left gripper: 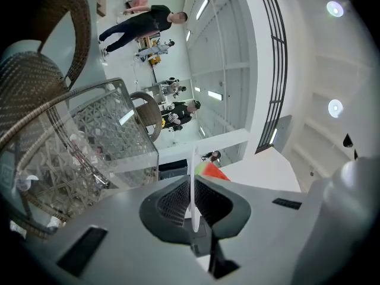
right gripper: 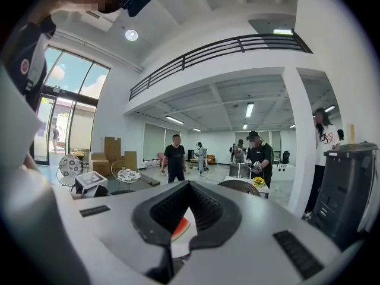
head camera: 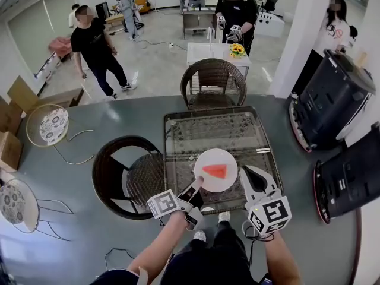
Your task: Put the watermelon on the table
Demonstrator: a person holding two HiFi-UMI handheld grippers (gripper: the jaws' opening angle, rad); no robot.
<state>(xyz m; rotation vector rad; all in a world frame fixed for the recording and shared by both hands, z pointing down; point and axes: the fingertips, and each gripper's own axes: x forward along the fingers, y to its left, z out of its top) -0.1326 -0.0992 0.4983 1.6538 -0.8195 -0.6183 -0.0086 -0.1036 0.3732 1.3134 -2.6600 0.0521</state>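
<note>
Over the glass desk, watermelon lies on a white plate. Left gripper is clamped on the plate's near-left rim. Right gripper sits just beside the plate's right edge, jaws slightly apart, gripping nothing.

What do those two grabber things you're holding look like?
Both are pale grey with black ribbed pads inside the jaws. The left gripper and right gripper each carry a white cube with black square markers. A thin dark cable loops under the right one.
</note>
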